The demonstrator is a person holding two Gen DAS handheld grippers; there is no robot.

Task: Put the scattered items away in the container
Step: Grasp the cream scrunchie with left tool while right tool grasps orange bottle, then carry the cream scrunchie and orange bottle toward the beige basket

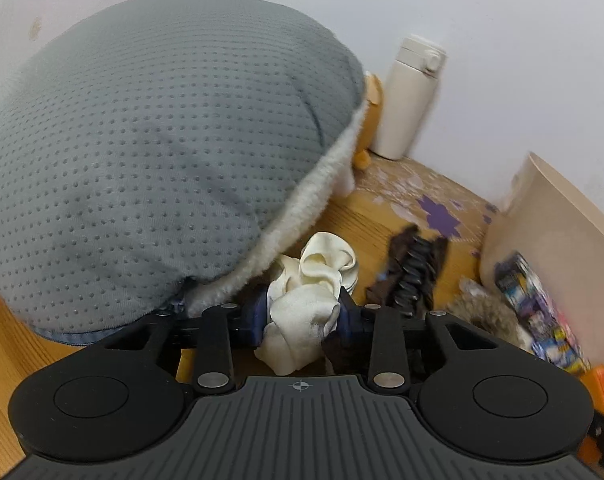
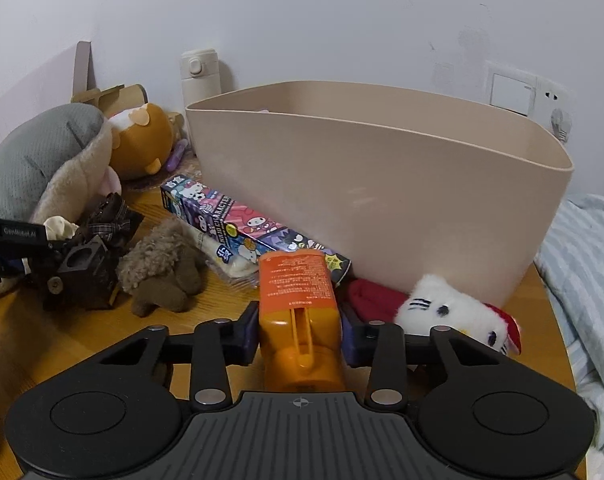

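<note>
Left wrist view: we saw left hand-held gripper (image 1: 302,316) clamped on cream scrunchie (image 1: 314,292) (tabletop (image 1: 366,224) beneath); right hand-held gripper (image 2: 300,330) gripped orange bottle (image 2: 298,304) before beige container (image 2: 382,184).

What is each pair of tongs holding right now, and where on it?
Left tongs pinch the cream scrunchie across its bunched middle. Right tongs clamp the orange bottle by its sides, near the cap end.

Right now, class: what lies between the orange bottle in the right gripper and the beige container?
In the right wrist view, a colourful cartoon box lies between the orange bottle and the beige container.
</note>
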